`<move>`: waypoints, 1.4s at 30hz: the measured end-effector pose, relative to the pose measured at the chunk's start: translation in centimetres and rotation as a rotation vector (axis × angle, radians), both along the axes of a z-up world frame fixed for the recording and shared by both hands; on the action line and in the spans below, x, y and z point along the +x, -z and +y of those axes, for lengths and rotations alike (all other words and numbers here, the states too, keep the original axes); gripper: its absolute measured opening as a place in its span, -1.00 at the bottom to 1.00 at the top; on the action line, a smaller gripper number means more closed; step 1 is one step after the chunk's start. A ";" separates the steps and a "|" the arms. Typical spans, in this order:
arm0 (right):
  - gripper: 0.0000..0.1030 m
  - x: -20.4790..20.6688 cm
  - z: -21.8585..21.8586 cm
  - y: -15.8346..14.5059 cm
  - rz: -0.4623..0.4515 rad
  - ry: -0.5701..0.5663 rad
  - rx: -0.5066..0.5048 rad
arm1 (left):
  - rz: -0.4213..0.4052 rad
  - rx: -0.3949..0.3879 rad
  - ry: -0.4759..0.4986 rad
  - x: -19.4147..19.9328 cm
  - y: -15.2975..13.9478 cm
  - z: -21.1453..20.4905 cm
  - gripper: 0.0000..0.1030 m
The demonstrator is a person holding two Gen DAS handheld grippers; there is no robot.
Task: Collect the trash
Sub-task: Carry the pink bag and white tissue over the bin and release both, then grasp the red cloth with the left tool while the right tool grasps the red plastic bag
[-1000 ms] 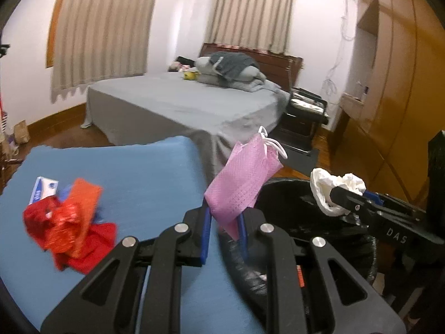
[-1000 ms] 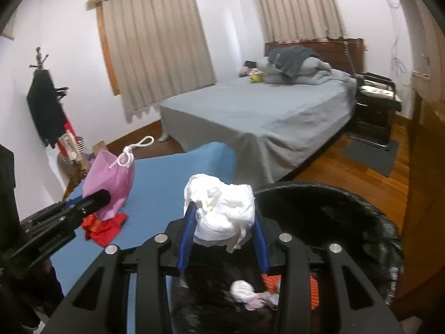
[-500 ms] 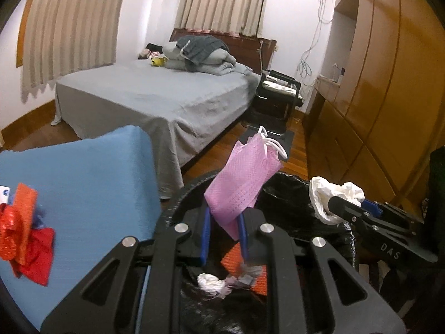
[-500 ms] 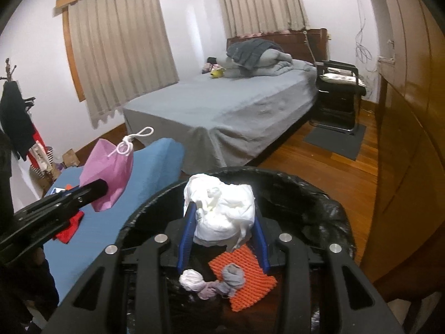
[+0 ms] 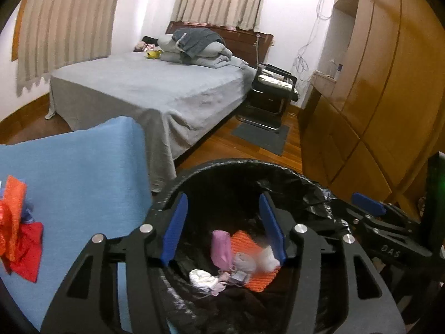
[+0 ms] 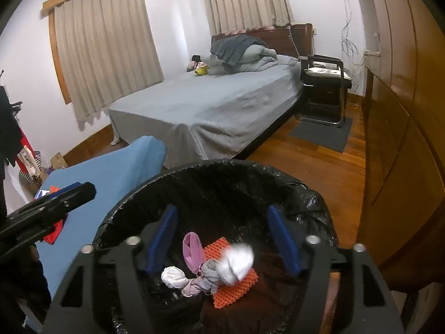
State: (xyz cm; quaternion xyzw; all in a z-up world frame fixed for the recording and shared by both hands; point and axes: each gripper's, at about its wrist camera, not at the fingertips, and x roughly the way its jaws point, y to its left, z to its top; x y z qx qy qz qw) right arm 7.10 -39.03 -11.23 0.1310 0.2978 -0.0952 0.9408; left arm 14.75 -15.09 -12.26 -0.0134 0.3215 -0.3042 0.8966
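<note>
Left wrist view: left gripper [image 5: 224,224] hangs over the mouth of the black-lined trash bin [image 5: 289,174], jaws spreading apart right now, blue pads well separated w/ nothing pinched between them. Pink mesh bag [image 5: 221,246] sits down inside the bin, upright-ish, clear of both pads. Beside it in the bin: orange mesh pad [image 5: 251,261], white tissue wad [image 5: 203,278], greyish scrap [image 5: 244,263], plus a blurred white clump [image 5: 267,257] near the right-hand pad; can't tell if that one has landed or is mid-air. Right gripper [image 5: 370,206] pokes in from the right edge at the bin rim; only one blue pad shows from here. On the blue-covered table [image 5: 80,172] at left, a pile of red and orange wrappers [image 5: 16,236] lies outside the bin.

Right wrist view: right gripper [image 6: 222,238] also over the bin [image 6: 306,192], jaws widening at this moment, pads far apart, grasping nothing. White paper wad [image 6: 237,261] shows blurred between & below the pads, touching neither, over the orange pad [image 6: 236,289]. Pink bag [image 6: 193,250], smaller white wad [image 6: 173,277] and grey scrap [image 6: 211,274] rest on the bin bottom. Left gripper [image 6: 69,194] enters from the left, over the table edge [image 6: 116,172]; its jaws not readable from this side. Red wrapper [image 6: 54,231] peeks out under it on the table.
</note>
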 end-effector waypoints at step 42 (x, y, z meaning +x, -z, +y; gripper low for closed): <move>0.88 12.5 29.3 -0.2 -0.028 -0.549 0.019 | -0.053 0.148 -0.725 -0.7 0.4 33.3 0.48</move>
